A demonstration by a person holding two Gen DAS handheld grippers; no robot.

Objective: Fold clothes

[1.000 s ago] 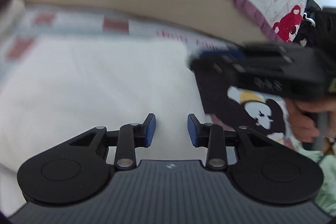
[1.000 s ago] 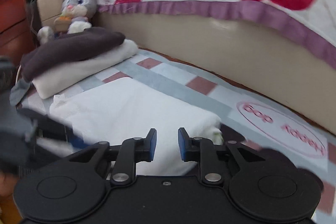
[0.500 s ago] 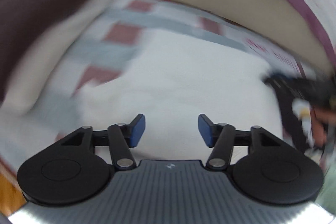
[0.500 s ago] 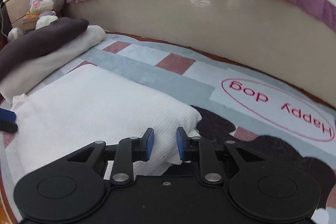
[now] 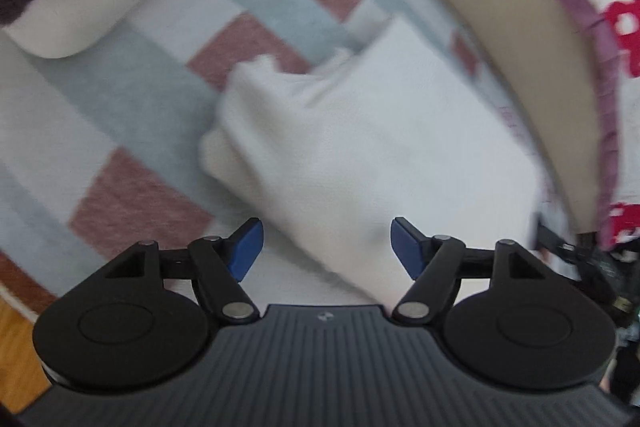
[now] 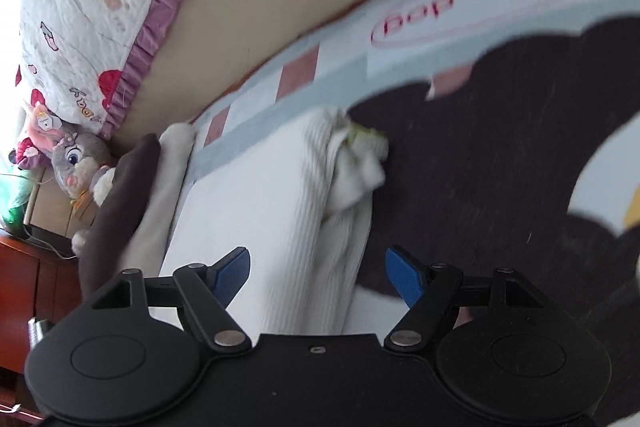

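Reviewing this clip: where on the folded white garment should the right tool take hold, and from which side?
Probably the layered short edge of the white garment directly ahead of the open right tool, coming in low and flat over the rug. The stacked folds show there, so one pinch could catch every layer.

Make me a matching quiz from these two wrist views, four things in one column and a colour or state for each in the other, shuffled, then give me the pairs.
Column one:
1. folded garment
2. left gripper
3. plush rabbit
4. top item of the stack

Column two:
A. grey, with pink on its head
B. dark brown
C. white, lying on the rug
D. open, nothing between the pads

Pairs: 1-C, 2-D, 3-A, 4-B
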